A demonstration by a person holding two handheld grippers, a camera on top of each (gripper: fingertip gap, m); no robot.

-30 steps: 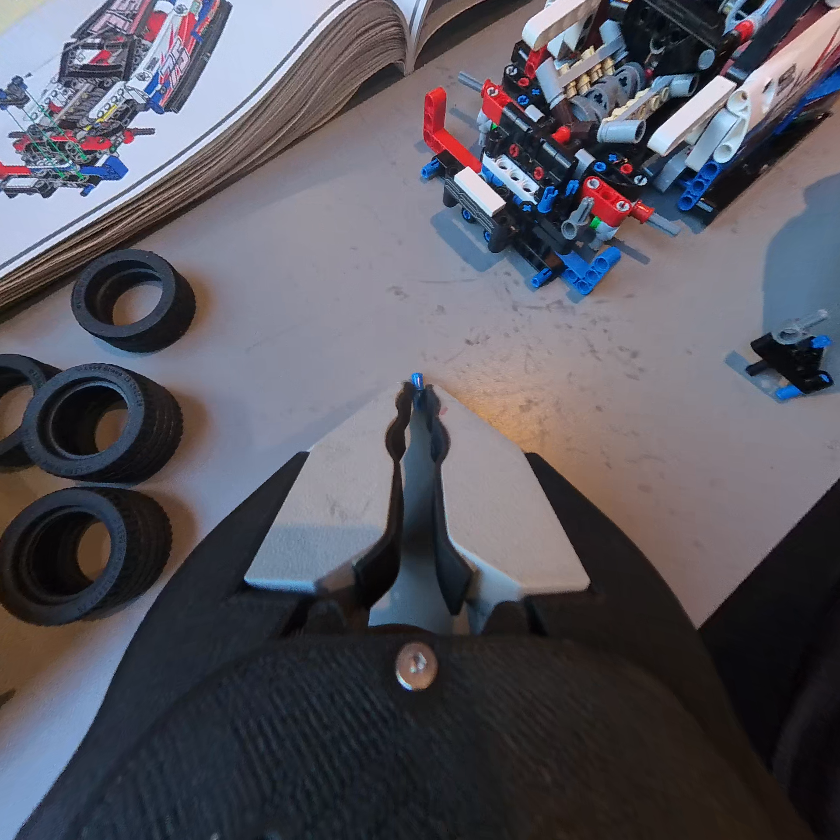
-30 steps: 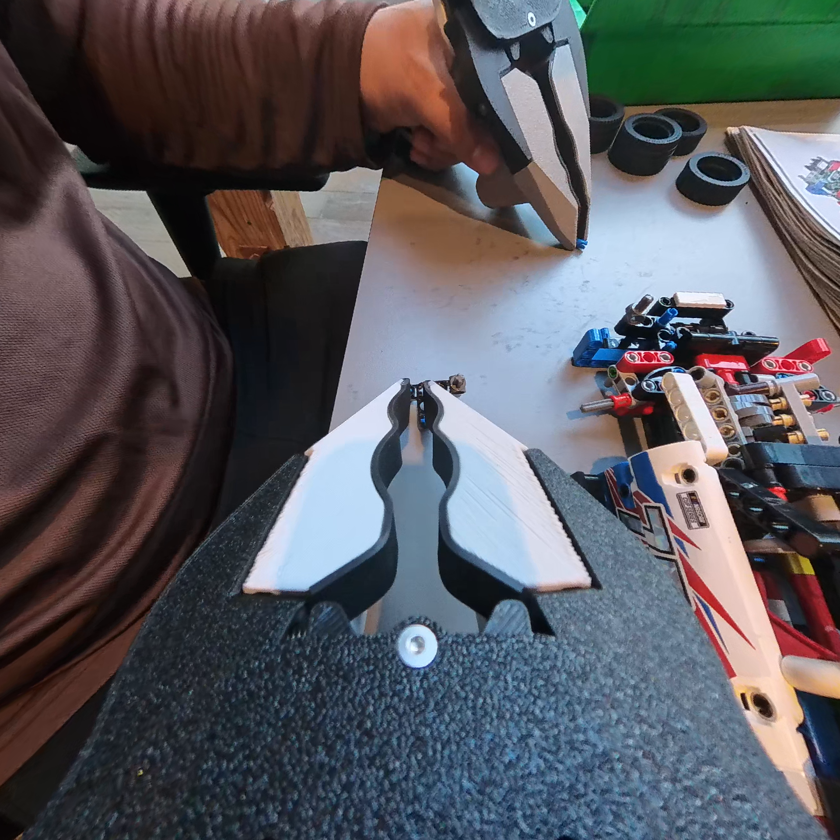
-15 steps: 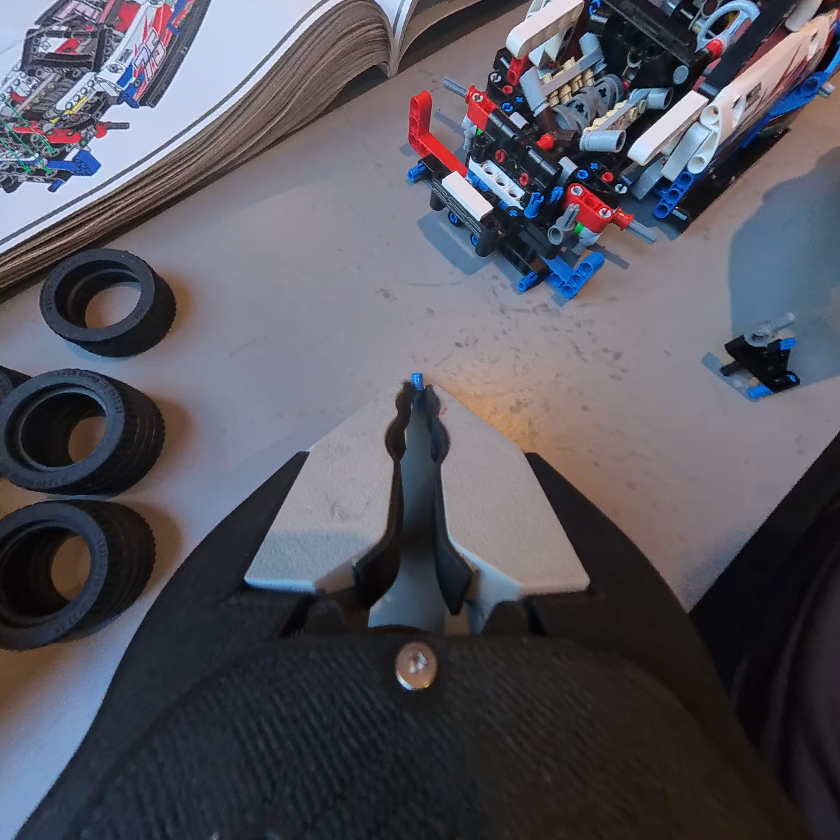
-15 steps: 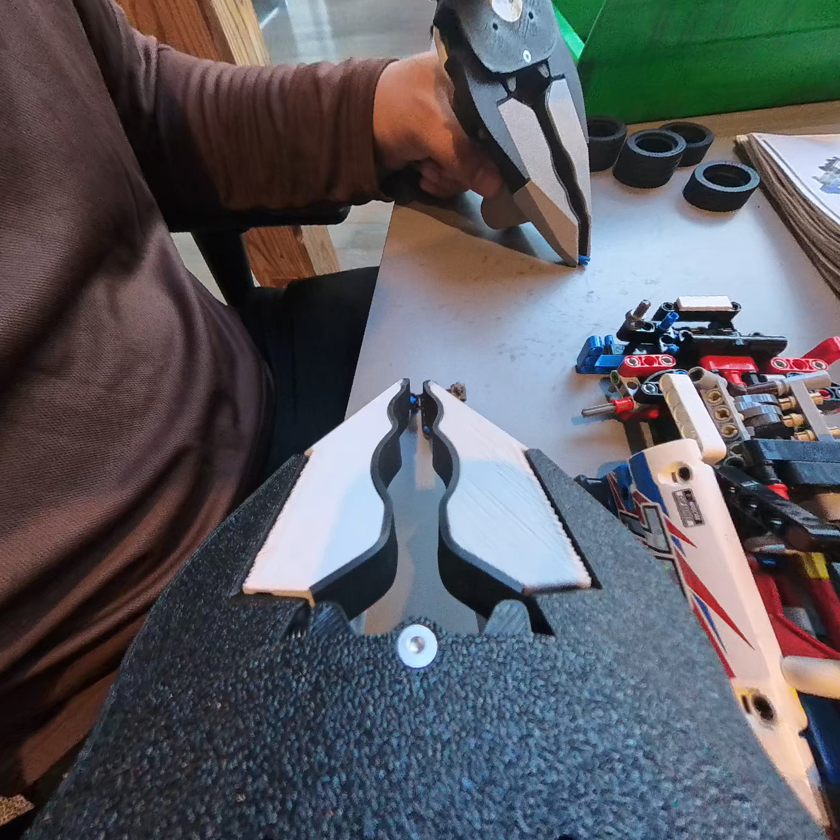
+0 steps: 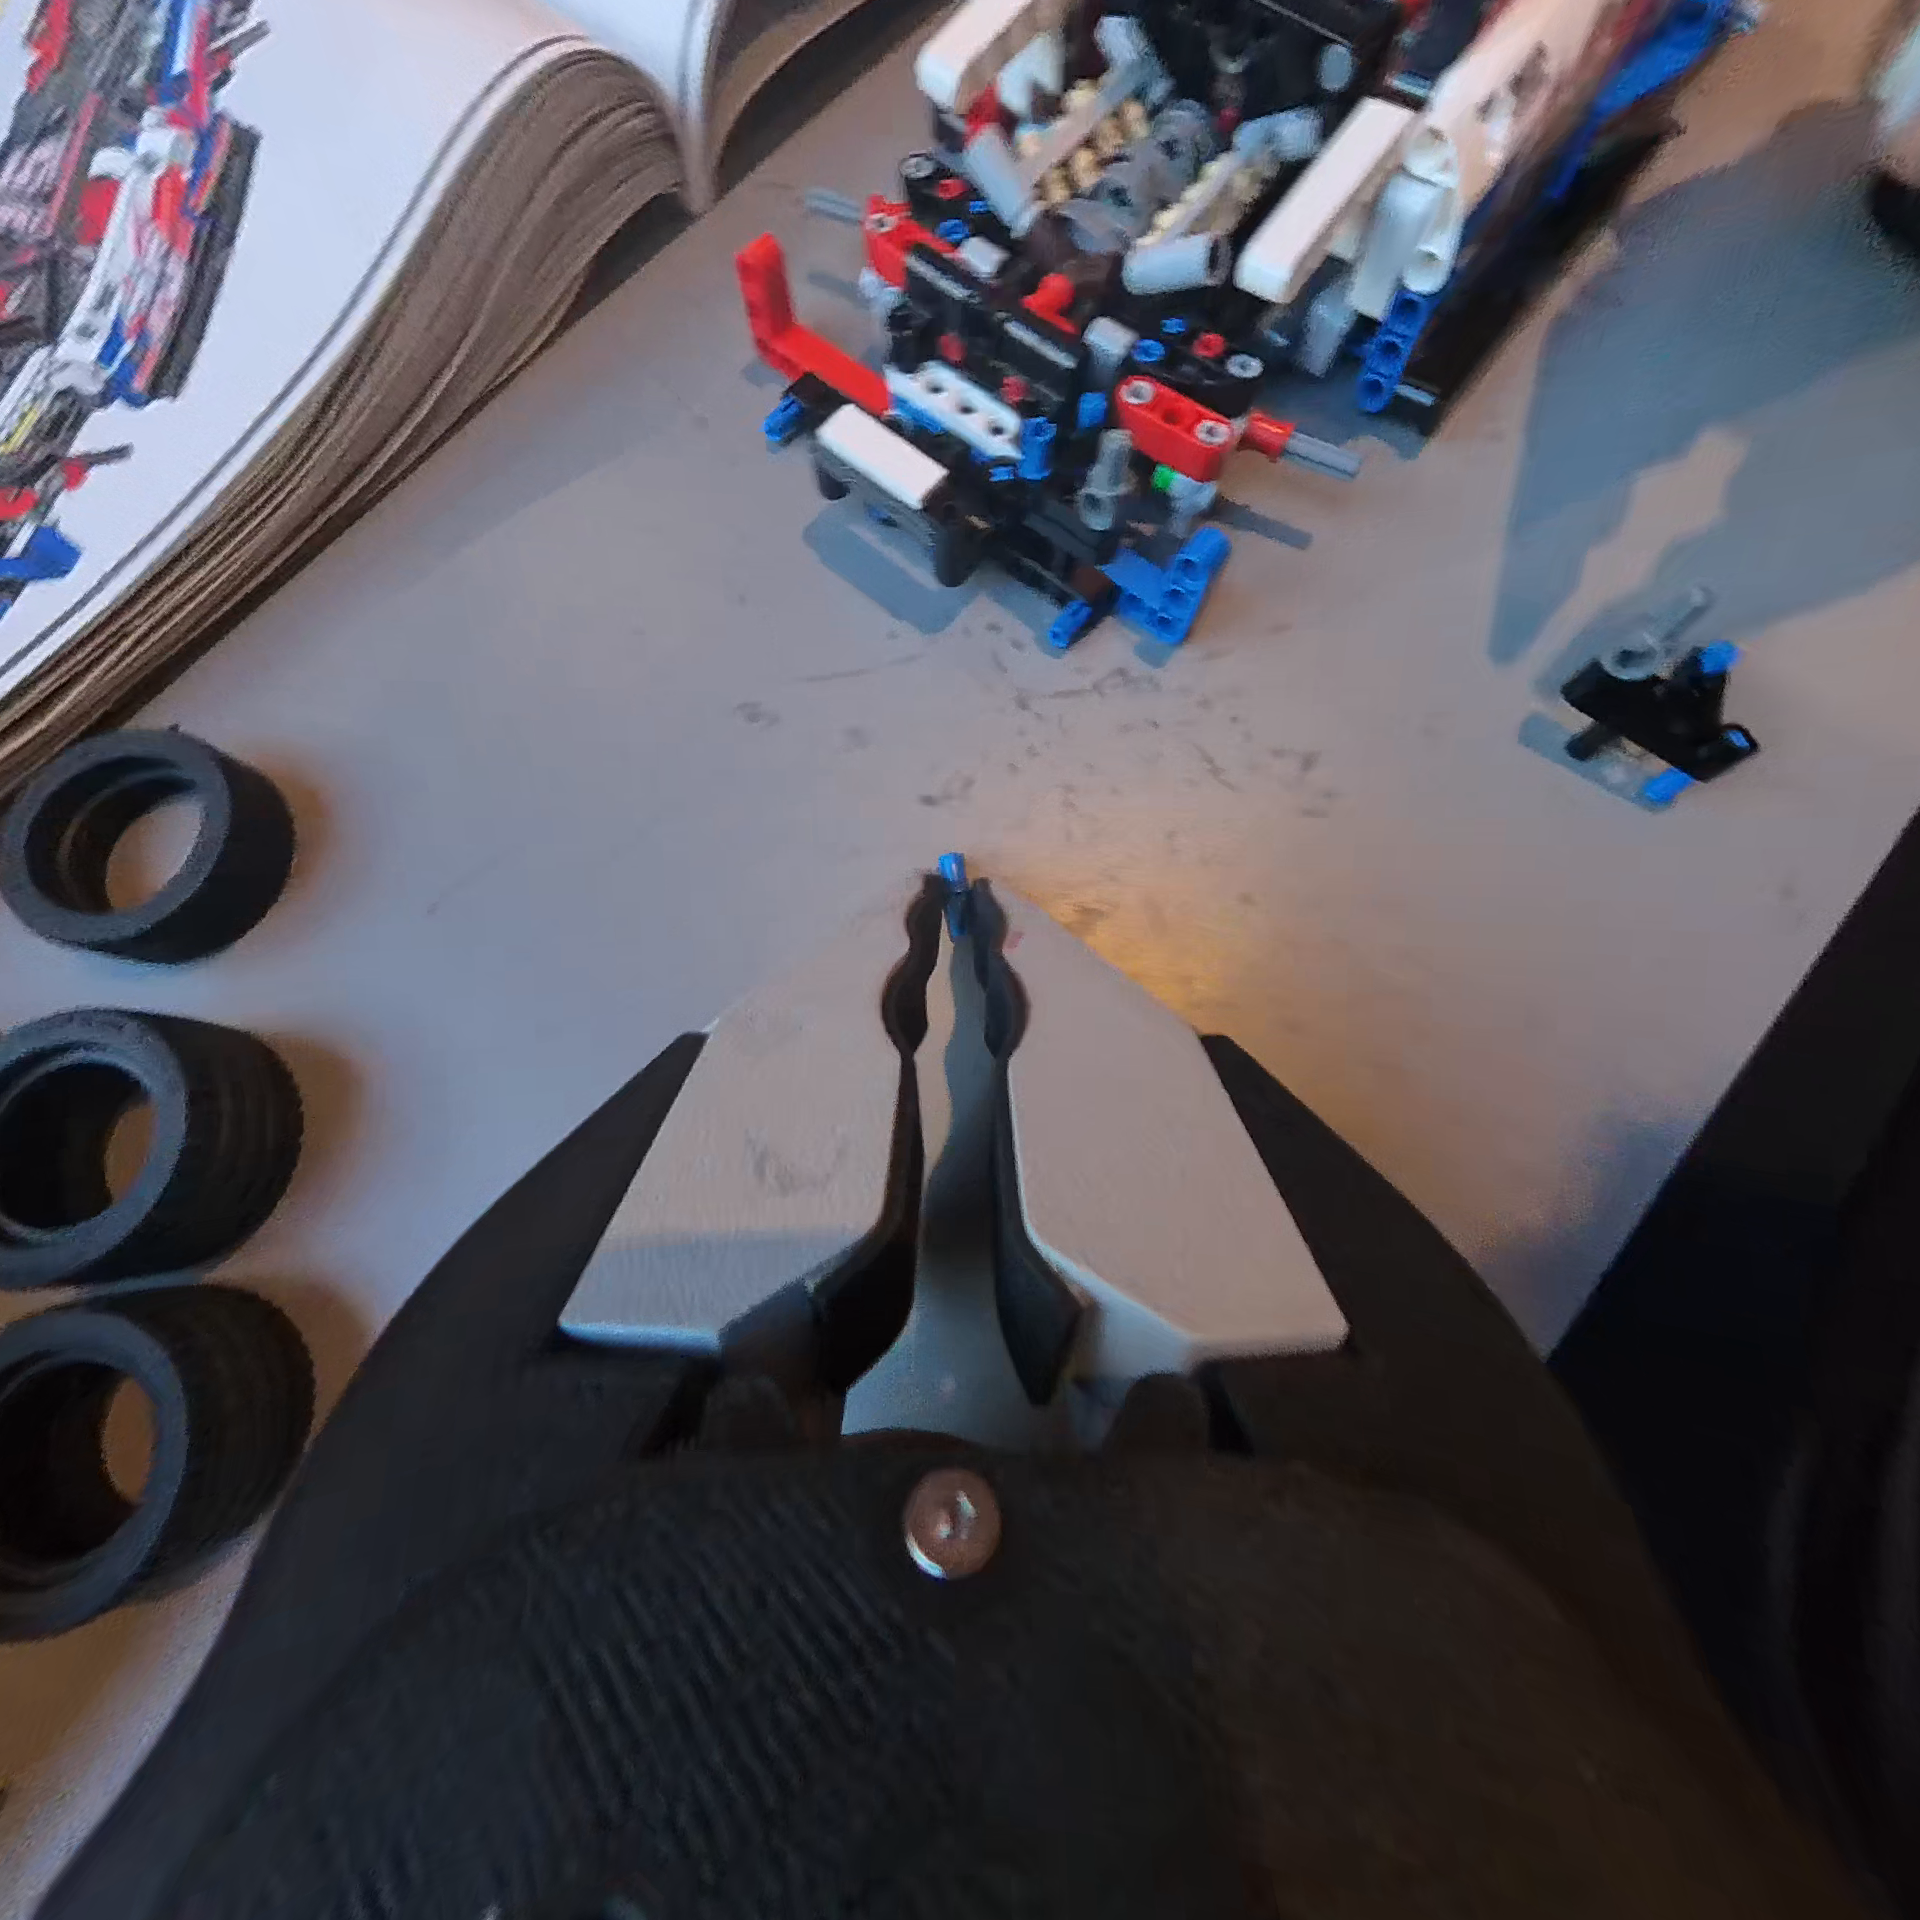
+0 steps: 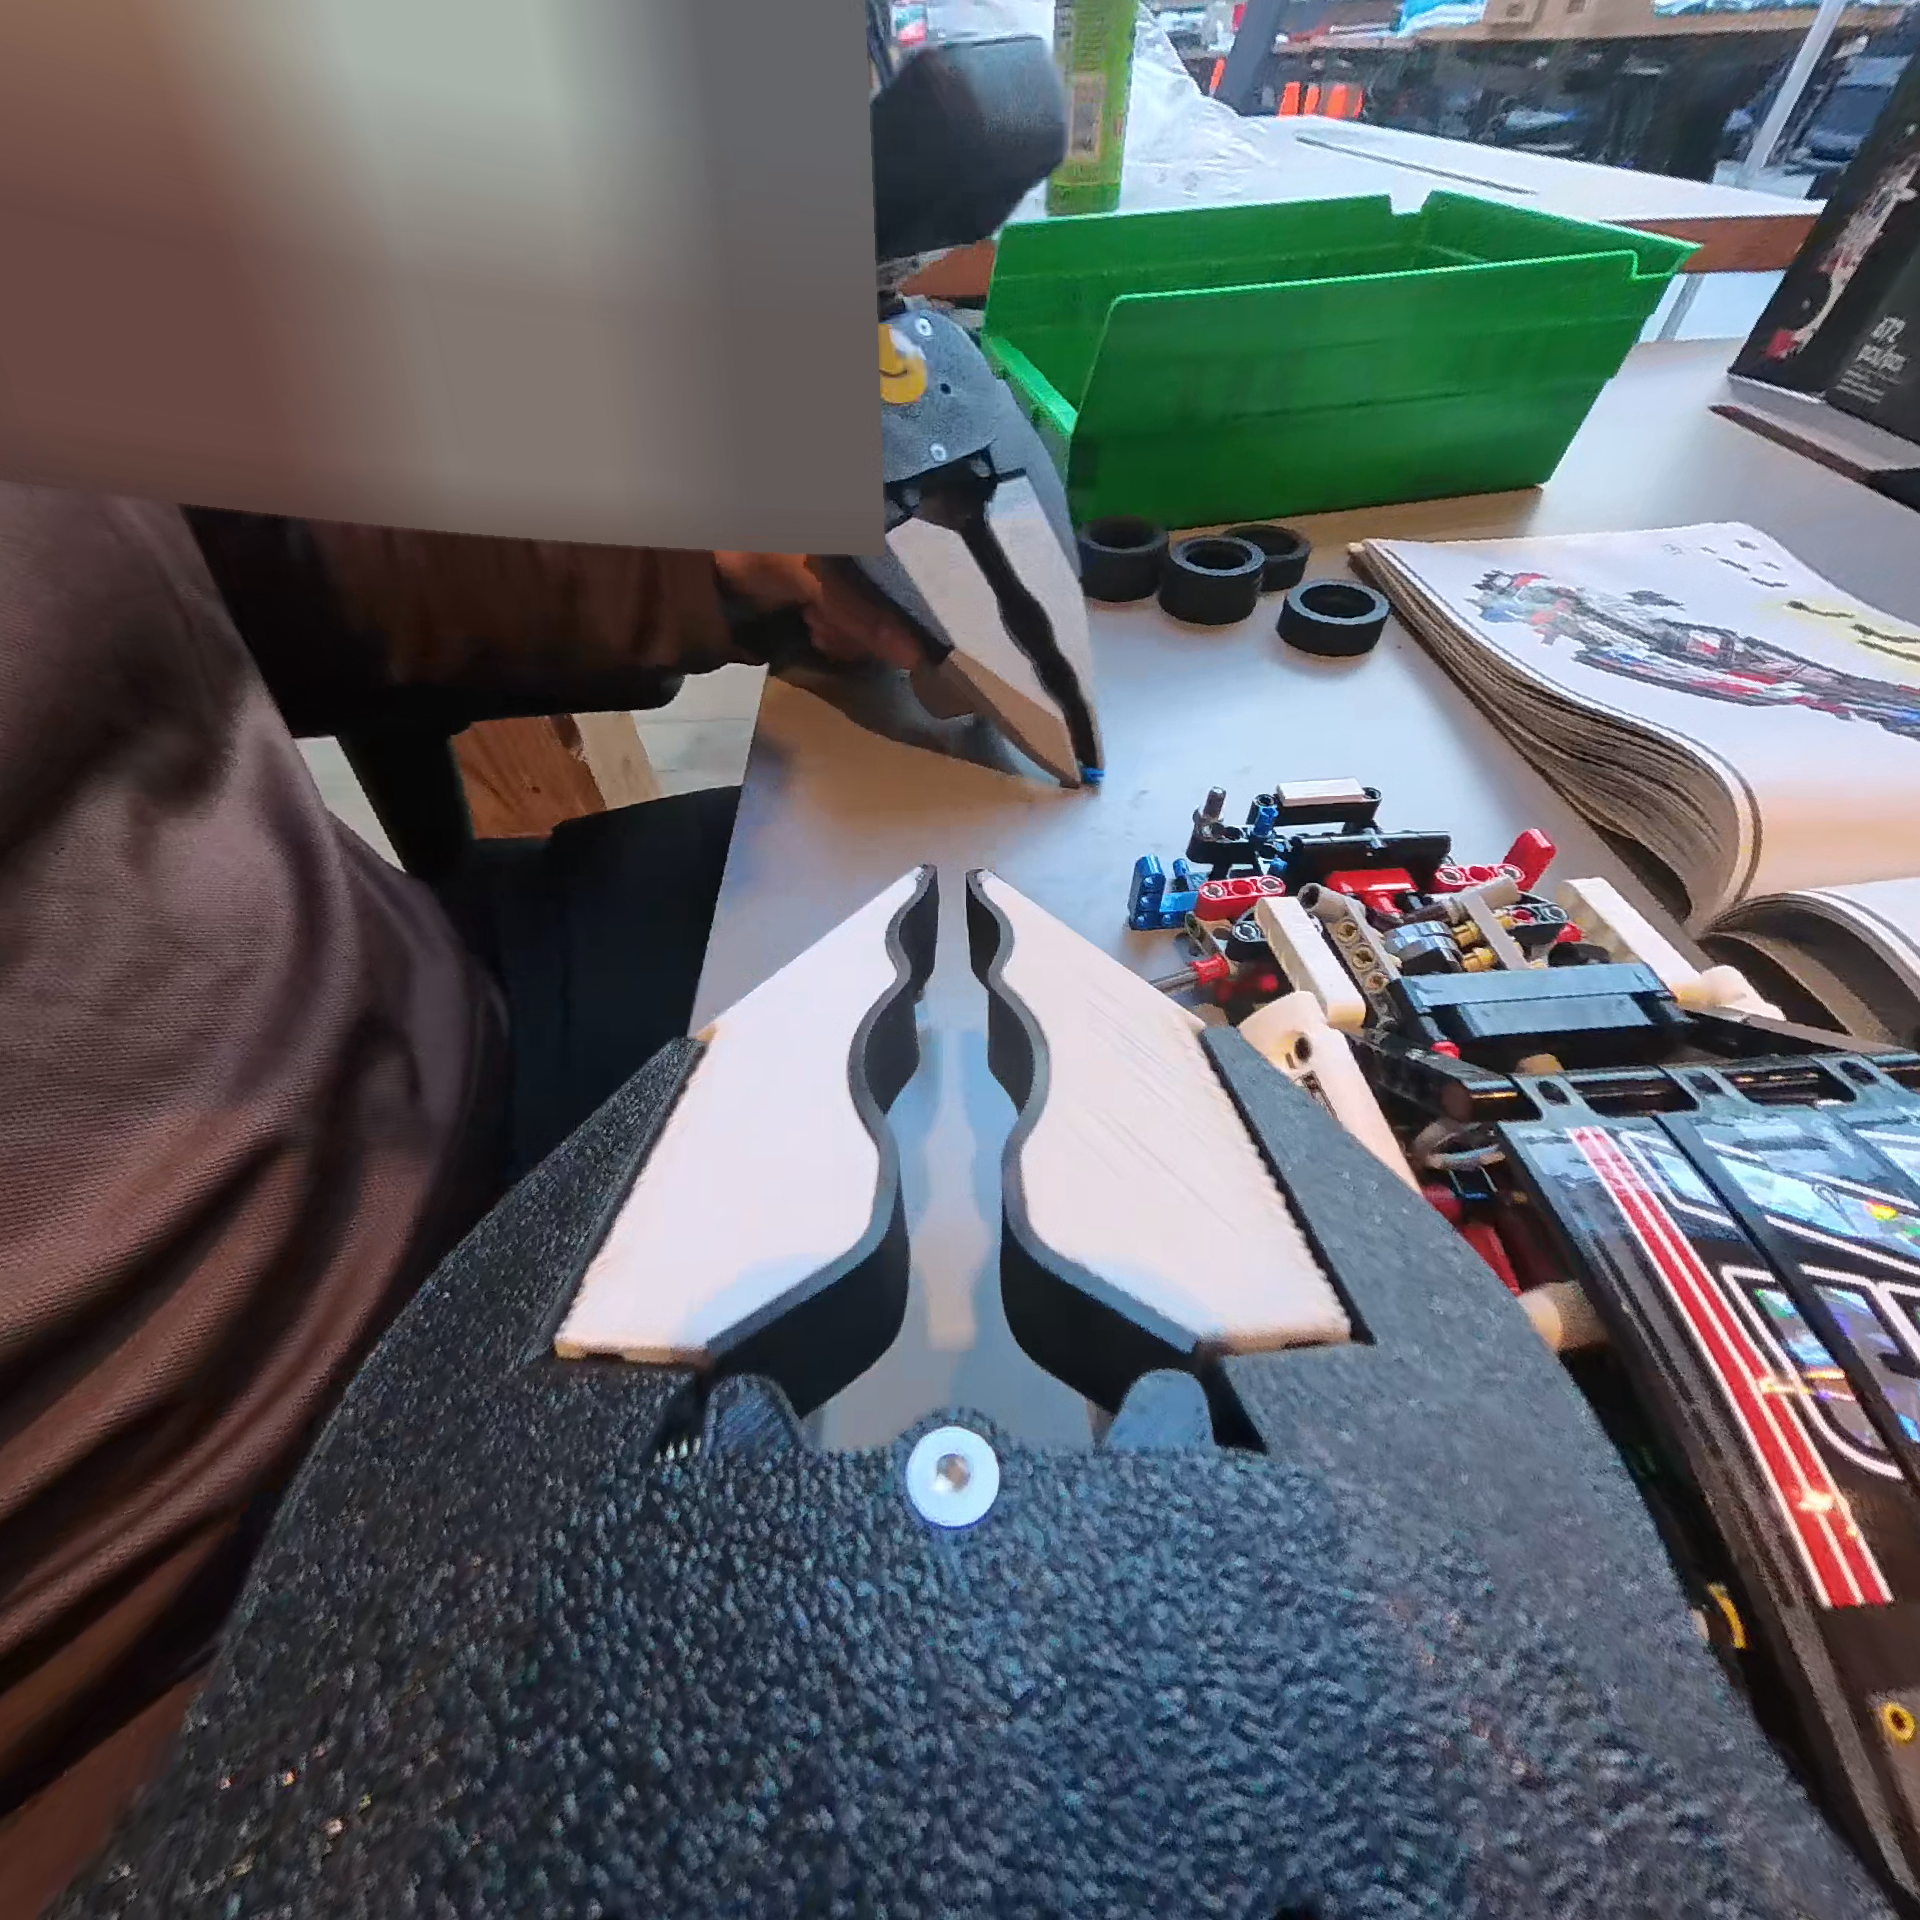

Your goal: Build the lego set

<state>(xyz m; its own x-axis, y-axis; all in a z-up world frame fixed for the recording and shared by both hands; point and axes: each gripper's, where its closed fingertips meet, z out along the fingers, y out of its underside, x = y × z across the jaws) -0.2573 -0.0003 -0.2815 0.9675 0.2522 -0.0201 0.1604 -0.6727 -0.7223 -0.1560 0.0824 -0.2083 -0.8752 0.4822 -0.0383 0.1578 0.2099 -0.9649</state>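
Grey table (image 5: 582, 665), scuffed, in a workshop with shelving behind. Car model (image 5: 1164, 312) mid-table, well advanced by the look of it: chassis, engine block and white and black body panels fitted; no wheels seen on it. Four black tyres (image 6: 1210, 577) loose near the far edge, unmounted. Small black sub-assembly (image 5: 1662, 717) with blue pins lying apart from the model, not yet joined. Manual (image 6: 1662, 665) open beside the model, thick stack of pages on the turned side. Judged: late stage, with wheels, the loose sub-assembly and the held pin outstanding.

Left gripper (image 5: 954, 899): fingers nearly together, pinching a small blue pin (image 5: 951, 871) at the very tips, low over bare table and near the model's front end. Whether the pin touches the table cannot be told.

Right gripper (image 6: 951, 878): fingers parted by a narrow gap, nothing held, raised at the model's side and pointing toward the left gripper.

Green bin (image 6: 1309, 343) at the far edge behind the tyres: contents hidden by its walls. Dark box (image 6: 1839, 343) standing far right; contents not shown.
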